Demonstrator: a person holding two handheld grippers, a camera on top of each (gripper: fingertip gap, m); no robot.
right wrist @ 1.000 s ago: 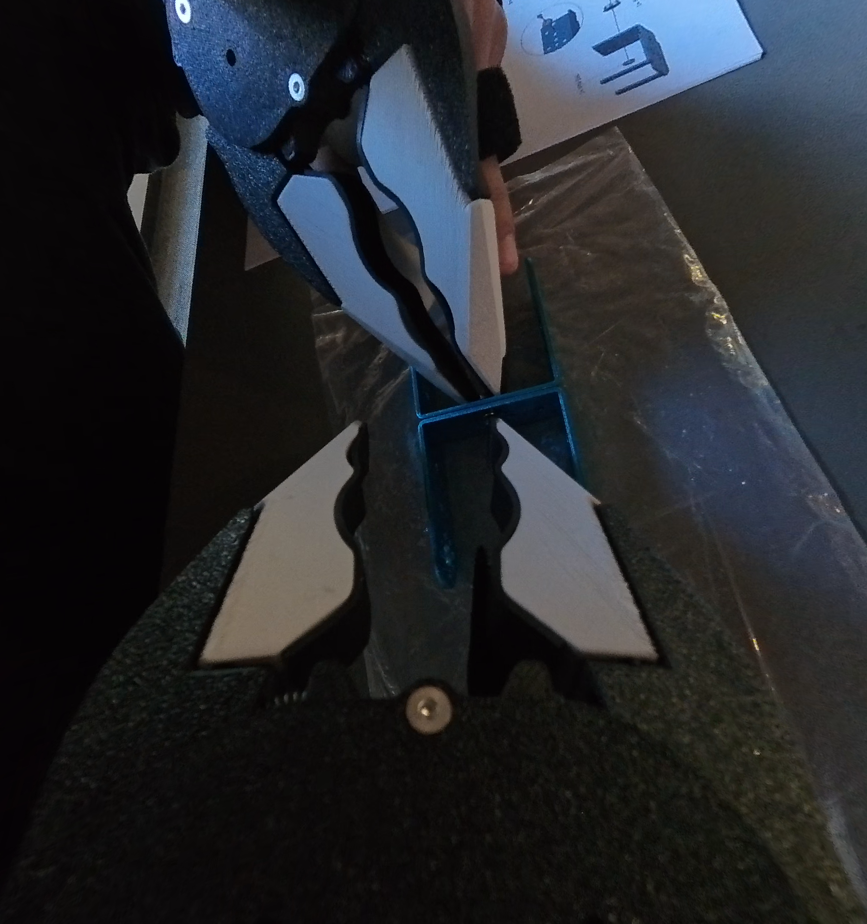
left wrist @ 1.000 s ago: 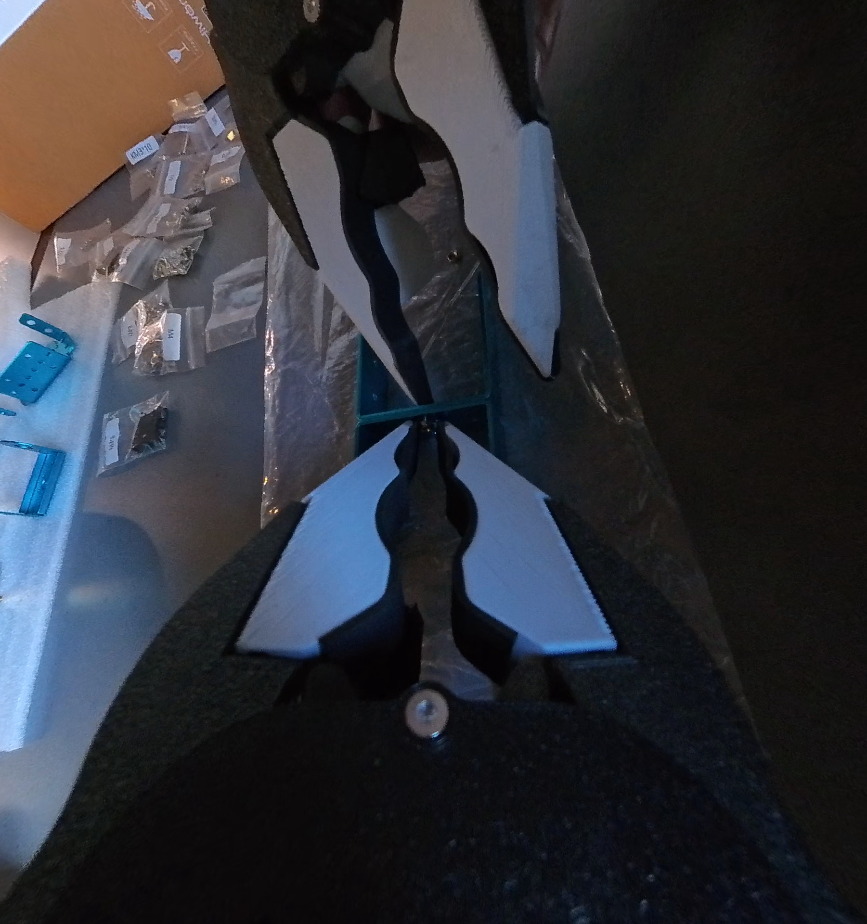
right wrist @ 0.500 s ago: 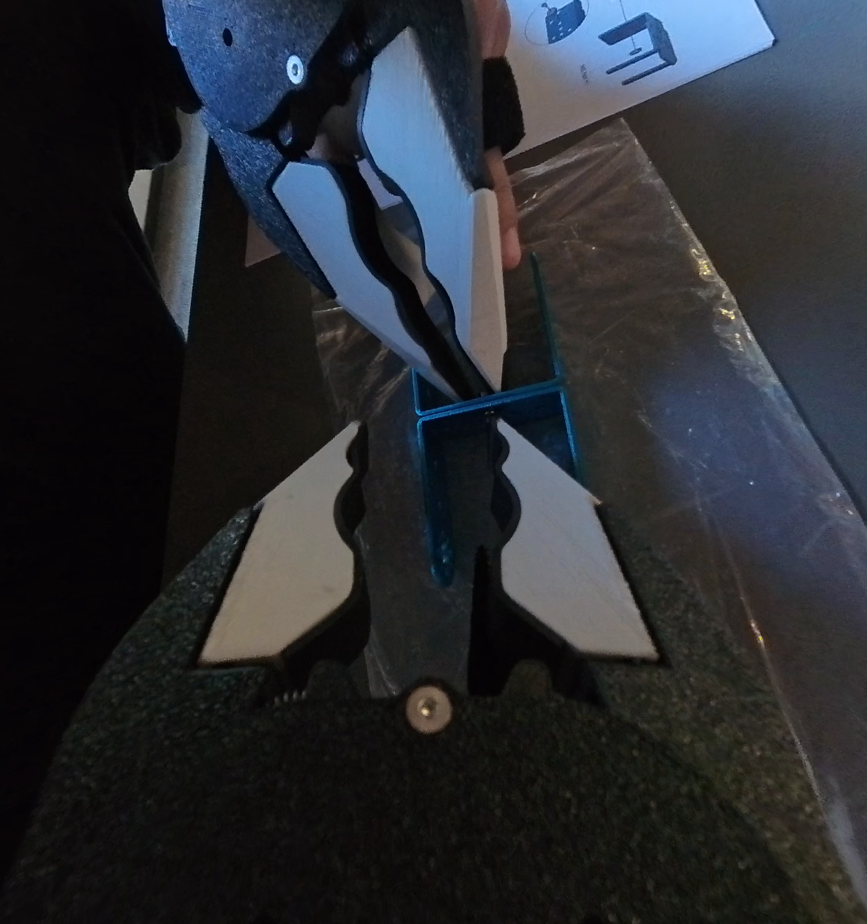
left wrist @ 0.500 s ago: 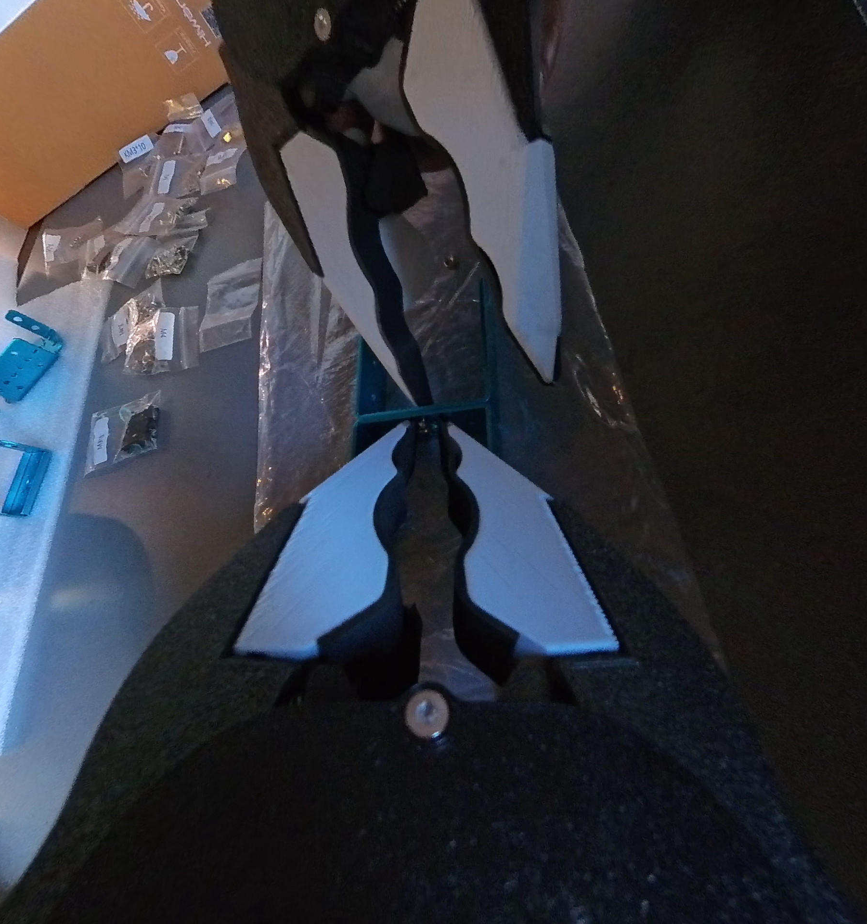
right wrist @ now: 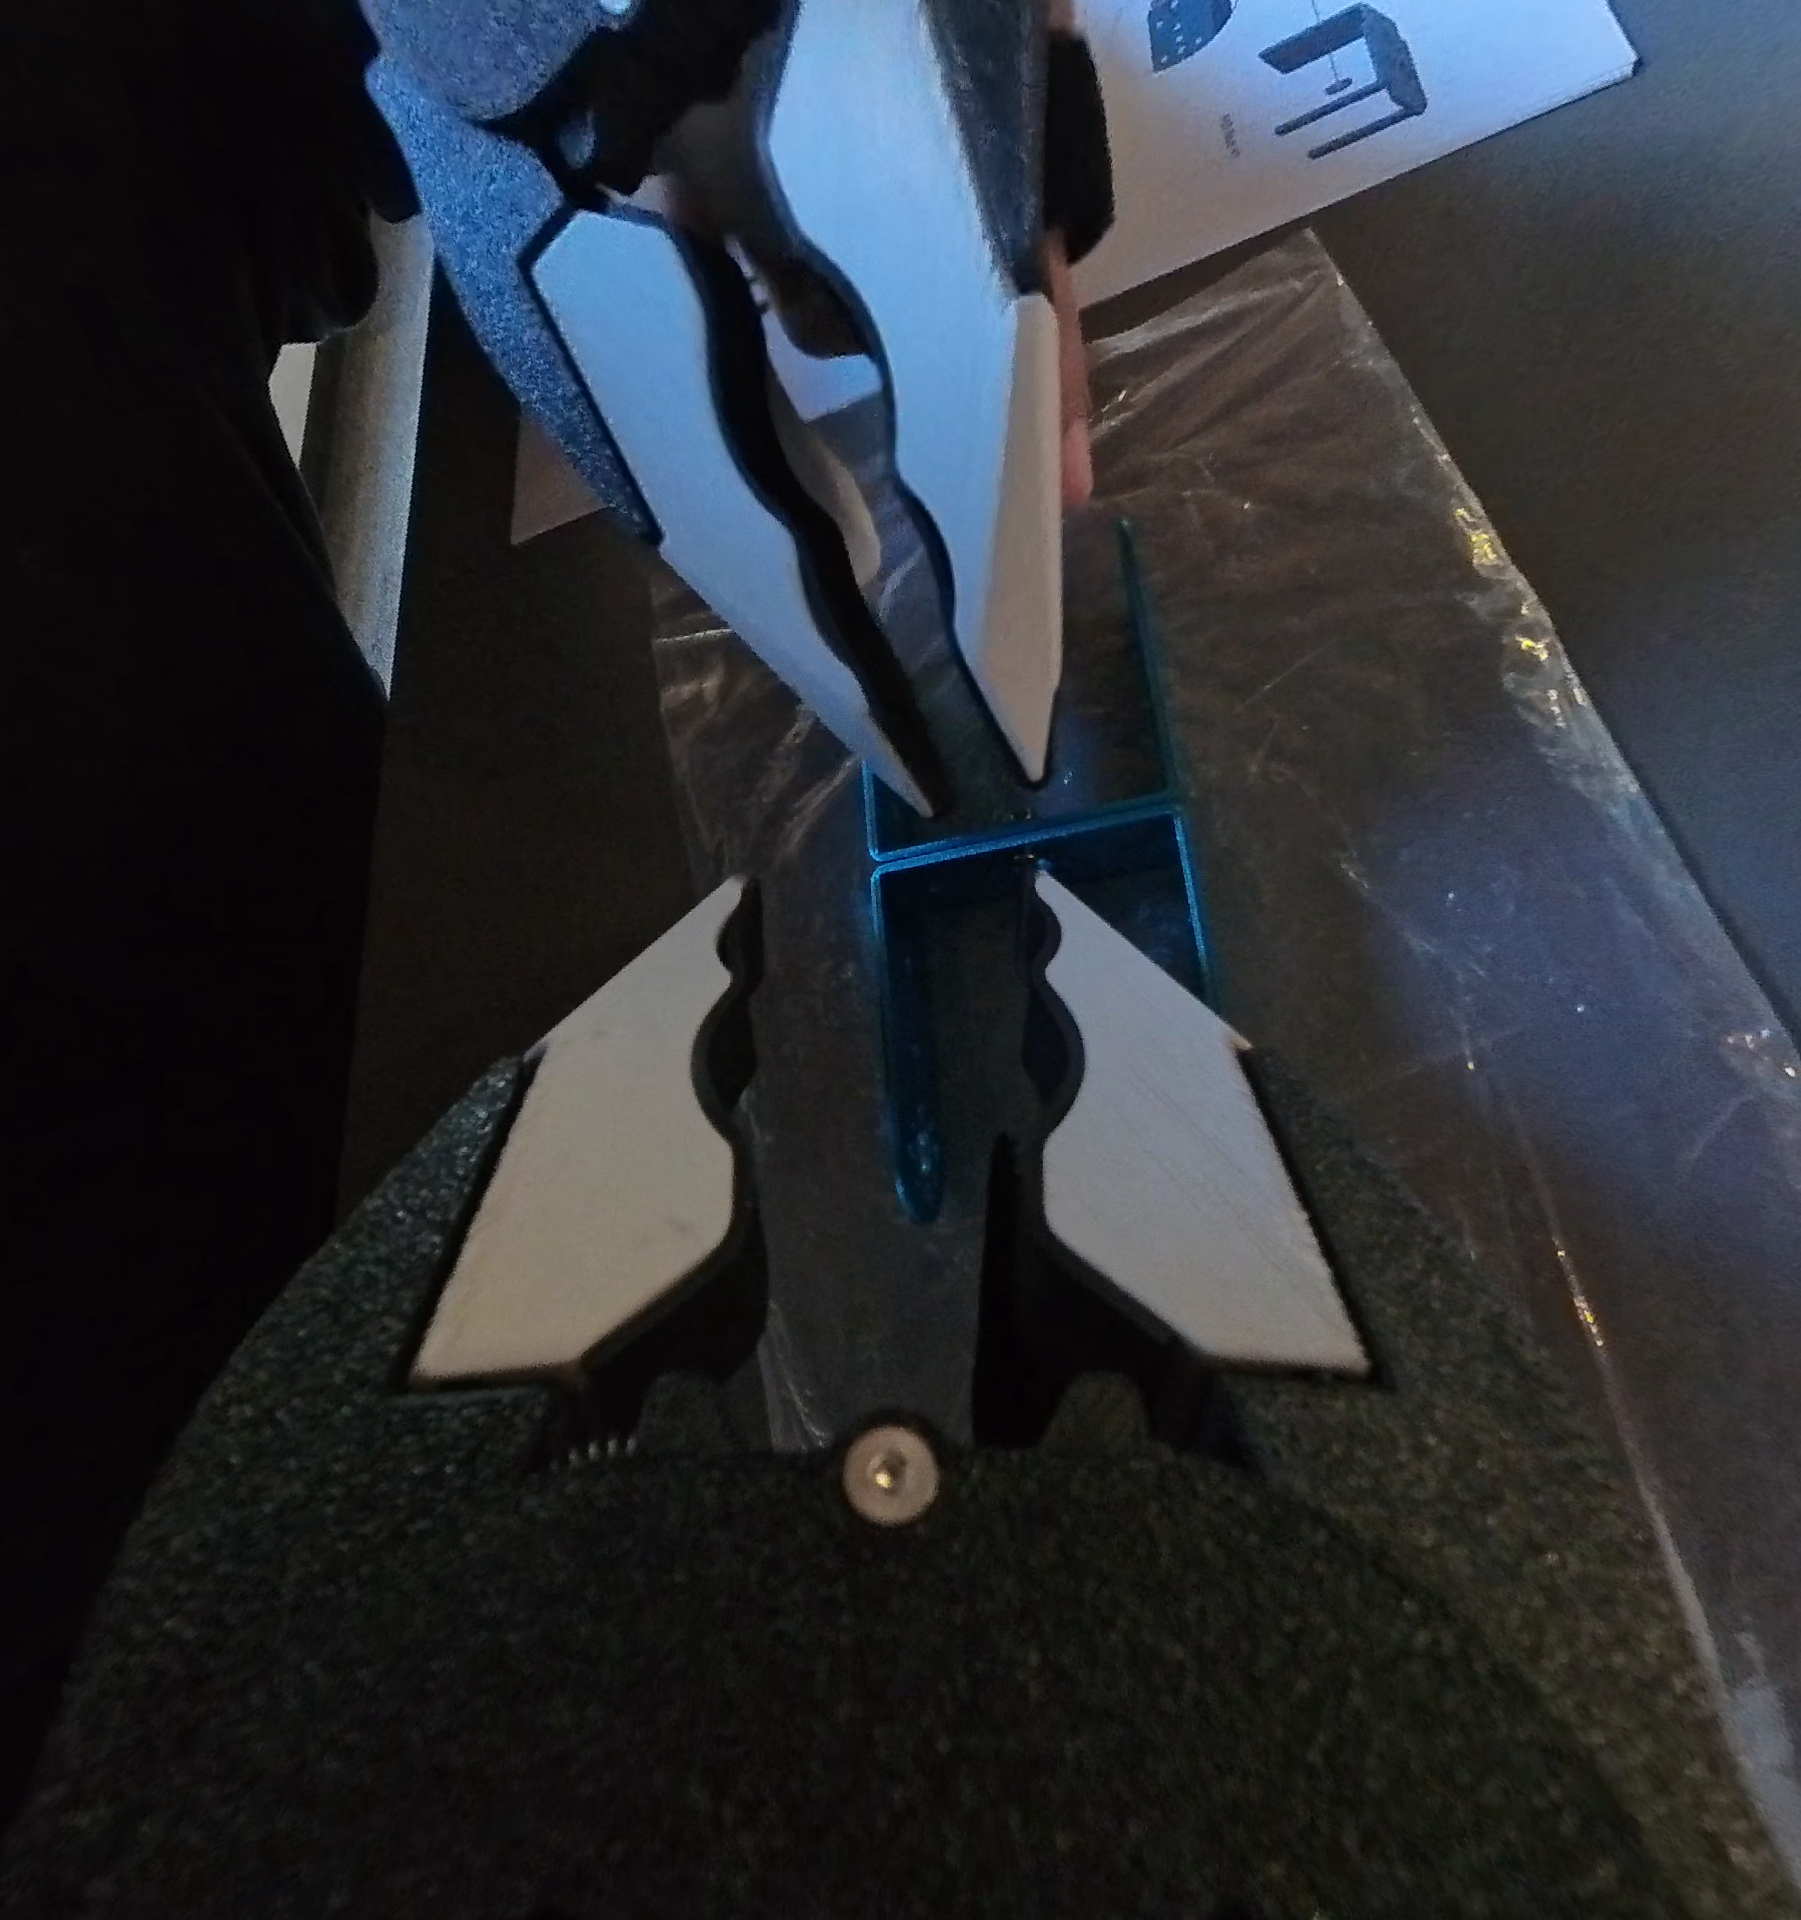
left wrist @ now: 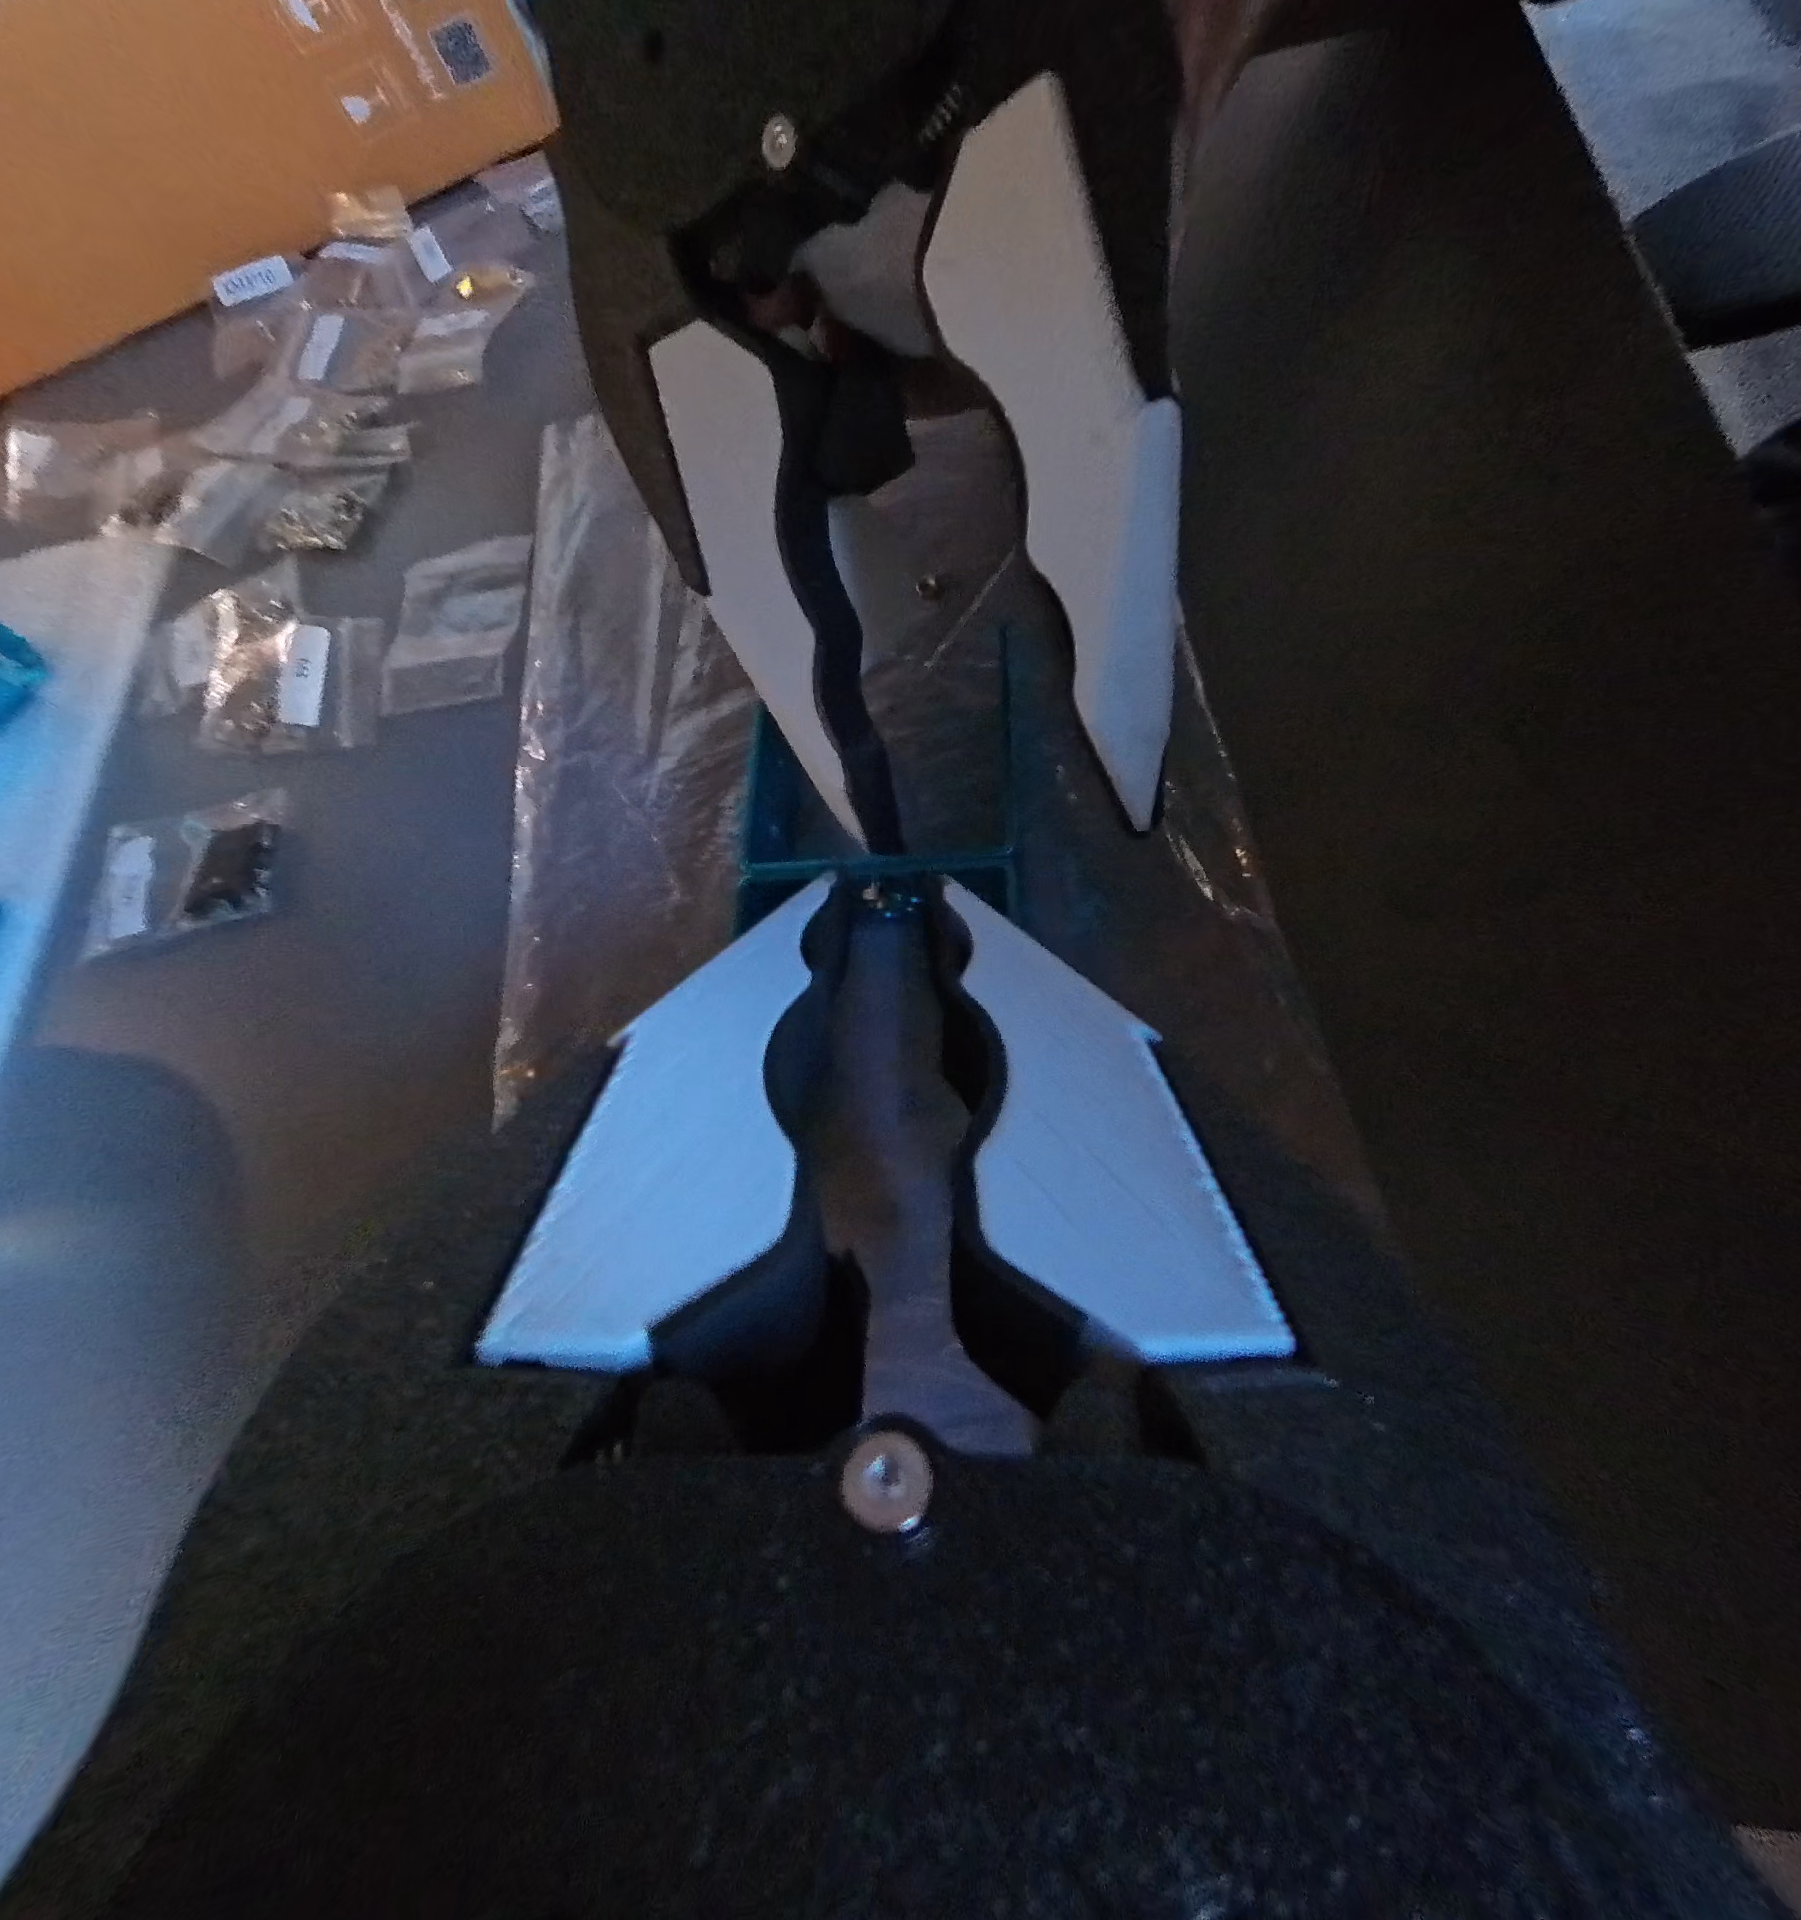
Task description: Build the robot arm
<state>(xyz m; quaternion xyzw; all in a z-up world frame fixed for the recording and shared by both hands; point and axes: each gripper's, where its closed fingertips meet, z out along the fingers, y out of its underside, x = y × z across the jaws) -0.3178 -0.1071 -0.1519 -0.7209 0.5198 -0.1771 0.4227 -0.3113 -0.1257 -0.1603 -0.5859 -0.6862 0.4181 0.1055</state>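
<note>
On the plastic sheet, two grippers meet two blue brackets.

2 blue metal brackets stand back-to-back on clear plastic sheet.

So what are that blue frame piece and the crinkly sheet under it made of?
The blue frame piece looks like thin metal, probably anodised aluminium: sharp folded edges and an even satin blue sheen. The crinkly sheet looks like clear plastic film, since it is see-through, wrinkled and catches glints of light. The left gripper and right gripper meet at the frame's cross wall.
</note>
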